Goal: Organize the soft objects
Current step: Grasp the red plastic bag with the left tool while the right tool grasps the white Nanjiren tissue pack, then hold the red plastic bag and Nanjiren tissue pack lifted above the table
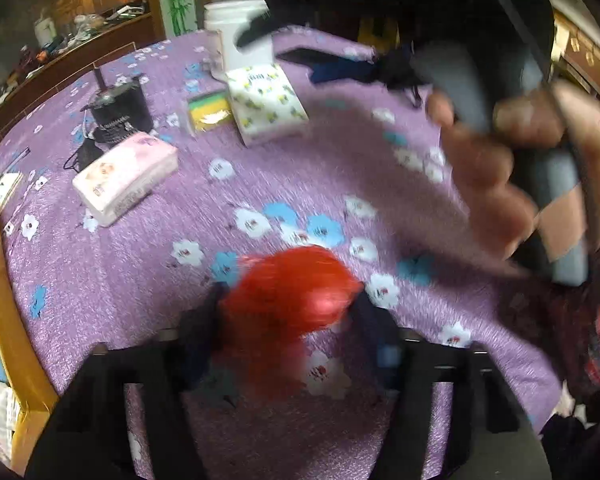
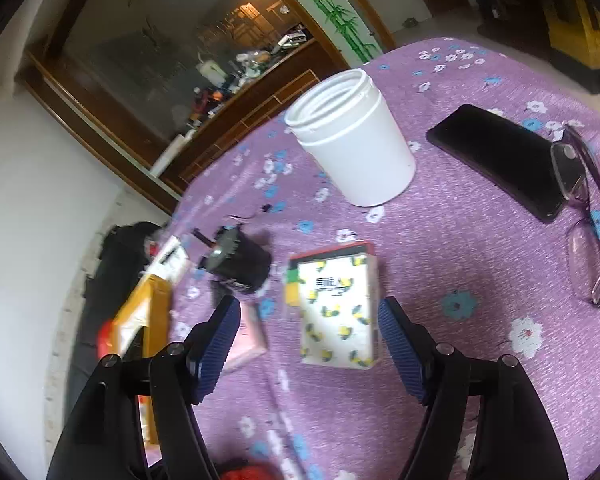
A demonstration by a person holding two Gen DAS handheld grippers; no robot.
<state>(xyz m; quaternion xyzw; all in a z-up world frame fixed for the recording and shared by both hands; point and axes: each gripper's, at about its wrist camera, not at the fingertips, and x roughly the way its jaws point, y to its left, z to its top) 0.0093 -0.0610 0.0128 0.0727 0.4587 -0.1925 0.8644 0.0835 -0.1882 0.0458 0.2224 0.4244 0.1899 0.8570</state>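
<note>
My left gripper [image 1: 288,308] is shut on a red soft object [image 1: 288,300], blurred, held above the purple flowered tablecloth [image 1: 180,280]. A pink tissue pack [image 1: 124,176], a lemon-print tissue pack [image 1: 266,102] and a yellow-green sponge [image 1: 208,114] lie further back. My right gripper [image 2: 308,332] is open and empty, hovering over the lemon-print tissue pack [image 2: 338,312], with the pink pack [image 2: 246,340] behind its left finger. In the left wrist view the right gripper [image 1: 312,64] and the hand holding it show at the upper right.
A white plastic jar [image 2: 356,140] stands at the back. A black phone [image 2: 500,160] and purple glasses [image 2: 592,216] lie at the right. A black cylindrical device [image 2: 236,260] sits left of the packs. A yellow cardboard box [image 2: 144,320] sits at the table's left edge.
</note>
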